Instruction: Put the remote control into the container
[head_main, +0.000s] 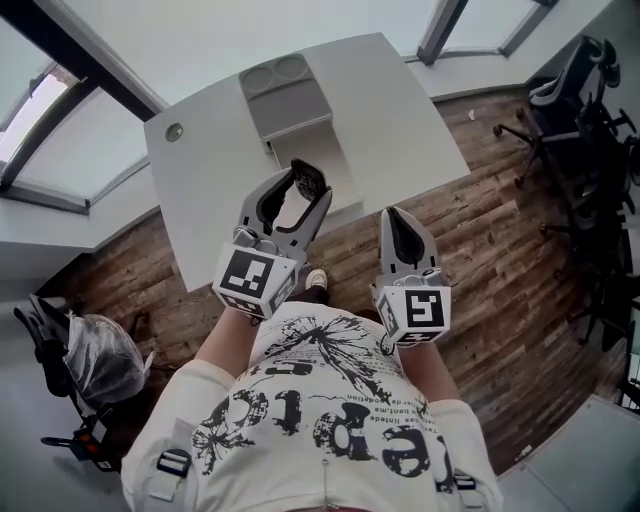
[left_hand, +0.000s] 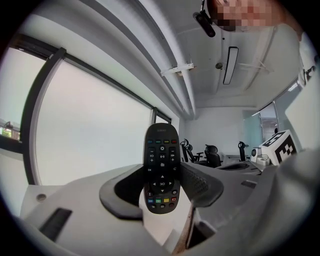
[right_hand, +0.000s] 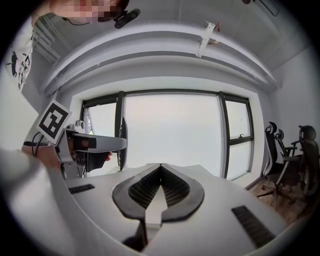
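A black remote control (left_hand: 161, 170) with coloured buttons stands upright between the jaws of my left gripper (left_hand: 162, 189), which is shut on its lower half. In the head view the left gripper (head_main: 303, 186) holds the remote (head_main: 310, 182) above the near edge of the white table (head_main: 400, 110). The container (head_main: 290, 105), a grey tray with two round recesses at its far end, lies on the table just beyond the remote. My right gripper (head_main: 393, 217) hangs to the right over the wooden floor, off the table. Its pads (right_hand: 161, 170) meet with nothing between them.
Black office chairs (head_main: 585, 130) stand at the right on the wooden floor (head_main: 500, 230). A chair with a plastic bag (head_main: 95, 360) is at the lower left. Window frames run along the far side. The person's shoe (head_main: 316, 279) shows under the table edge.
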